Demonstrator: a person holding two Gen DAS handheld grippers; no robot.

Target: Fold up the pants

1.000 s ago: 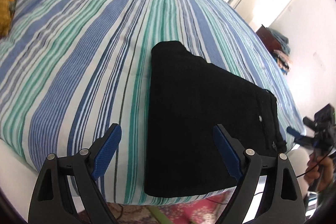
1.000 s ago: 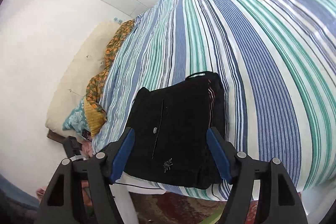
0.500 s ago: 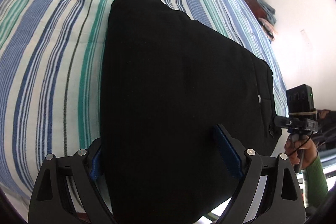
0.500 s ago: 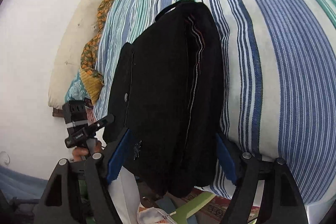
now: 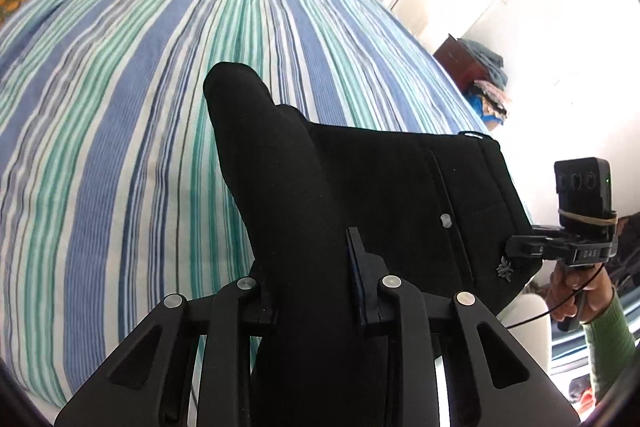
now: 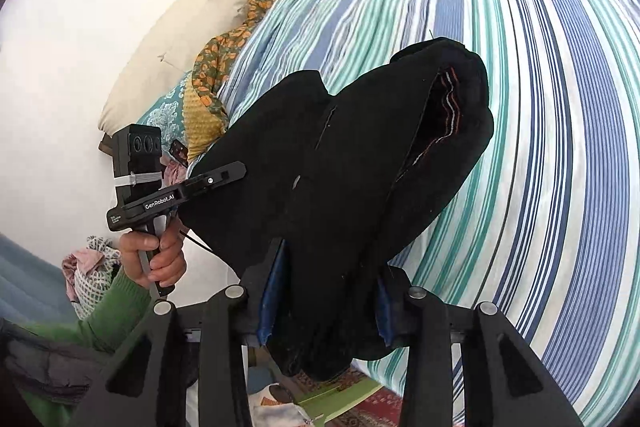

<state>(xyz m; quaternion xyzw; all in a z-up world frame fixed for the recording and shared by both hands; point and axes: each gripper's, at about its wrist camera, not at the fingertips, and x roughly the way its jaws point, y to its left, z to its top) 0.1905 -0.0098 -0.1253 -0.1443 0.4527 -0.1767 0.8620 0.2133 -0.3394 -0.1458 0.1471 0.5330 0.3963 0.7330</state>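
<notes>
At the near edge of the striped blue-and-green bed, I'm closing my left gripper and right gripper on the folded black cloth pants, fabric bunching between both jaws.

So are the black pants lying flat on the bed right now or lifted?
Lifted: both grippers, left and right, closing, pinch the folded black pants, which sag over the striped bedspread.

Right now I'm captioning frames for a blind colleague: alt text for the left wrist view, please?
The left gripper is closing on a bunched edge of folded black pants above a blue and green striped bed. At right, the right gripper grips the waistband end.
</notes>
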